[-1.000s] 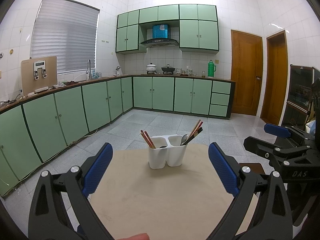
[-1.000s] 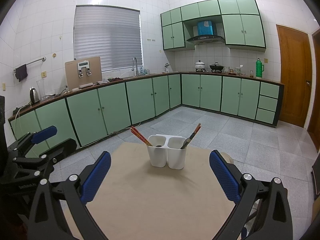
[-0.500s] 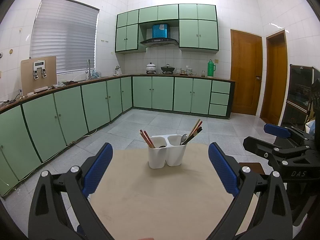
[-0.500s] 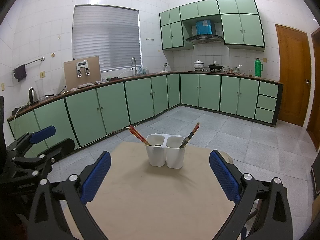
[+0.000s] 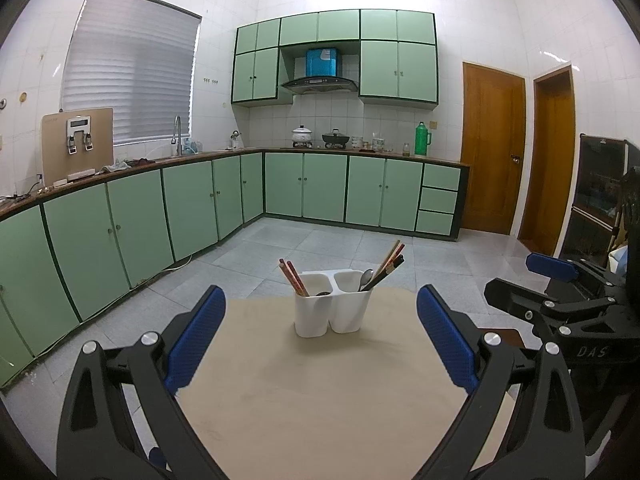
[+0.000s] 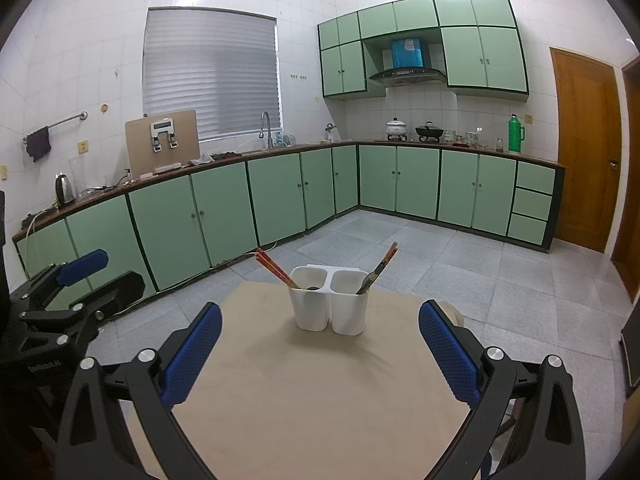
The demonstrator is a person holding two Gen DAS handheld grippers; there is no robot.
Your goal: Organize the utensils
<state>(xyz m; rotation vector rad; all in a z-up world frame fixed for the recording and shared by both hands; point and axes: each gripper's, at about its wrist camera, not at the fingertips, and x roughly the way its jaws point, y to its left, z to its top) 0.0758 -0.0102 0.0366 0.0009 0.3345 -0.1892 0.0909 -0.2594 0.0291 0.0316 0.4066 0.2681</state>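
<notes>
Left gripper (image 5: 320,336) jaws spread wide, empty. Right gripper (image 6: 320,344) same, empty. Both hang over the near edge of the tan counter (image 5: 320,400). White holder (image 5: 331,304) stands farther on, centred between the jaws, well apart from them. Red chopsticks (image 5: 292,276) in its left cup; spoon (image 5: 366,279) and more chopsticks (image 5: 390,262) in its right.

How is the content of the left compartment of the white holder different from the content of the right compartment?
The left compartment holds reddish chopsticks that lean left; the right compartment holds mixed chopsticks, pale, red and dark, that lean right. The right compartment also shows a metal spoon standing up; the left compartment shows only a dark, unclear shape low inside. Both belong to one white holder on the tan table.
</notes>
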